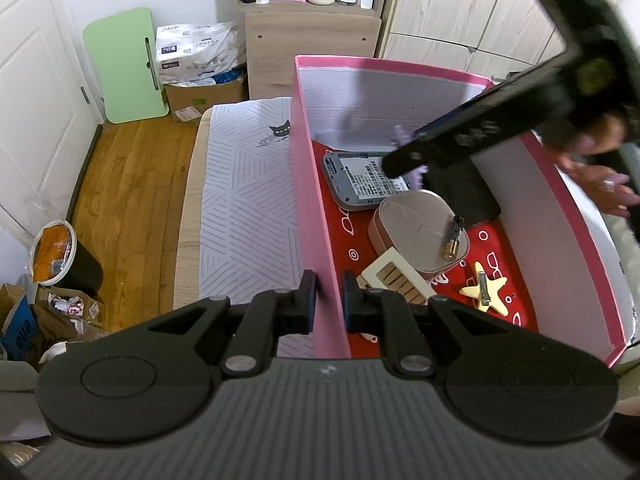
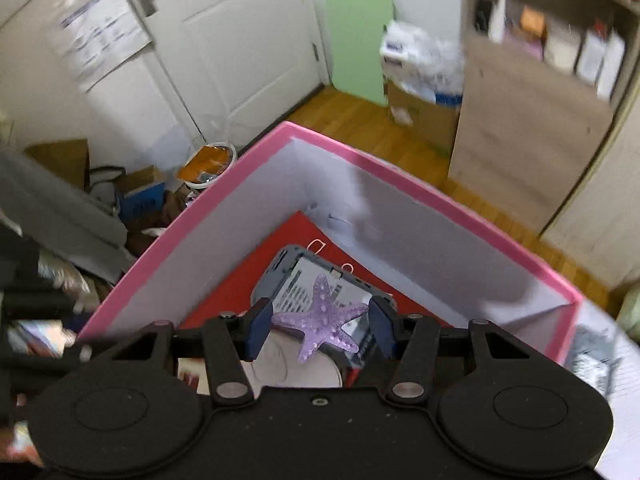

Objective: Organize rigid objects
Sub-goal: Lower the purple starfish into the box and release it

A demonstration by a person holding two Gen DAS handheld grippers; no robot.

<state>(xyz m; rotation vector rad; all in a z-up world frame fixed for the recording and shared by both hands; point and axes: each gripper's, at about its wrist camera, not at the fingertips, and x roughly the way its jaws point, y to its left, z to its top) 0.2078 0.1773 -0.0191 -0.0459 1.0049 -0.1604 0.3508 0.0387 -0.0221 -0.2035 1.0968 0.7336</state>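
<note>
Left gripper (image 1: 329, 294) is pinching the near wall of the pink box (image 1: 308, 184), jaws nearly closed with the thin wall clamped between the pads, one finger outside and one inside. Right gripper (image 2: 320, 326) is reaching into the box from above, jaws about half open and pressing on two arm tips of a purple starfish (image 2: 320, 314), which is hanging between the pads over the box contents. In the left view the right gripper (image 1: 404, 160) is showing as a blurred black bar crossing the box, with a person's hand (image 1: 600, 184) behind it at the right edge. Lying on the red liner (image 1: 352, 232) inside the box: a grey device (image 1: 356, 182) with a label, a tan oval case (image 1: 416, 228) with a battery (image 1: 454, 238) resting on top, a cream comb (image 1: 394, 276) leaning against the case, and a yellow star clip (image 1: 484, 288) near the right wall. The box is sitting on a striped mat (image 1: 244, 208) on a table; a green board (image 1: 124, 64) is leaning on the far wall.
</note>
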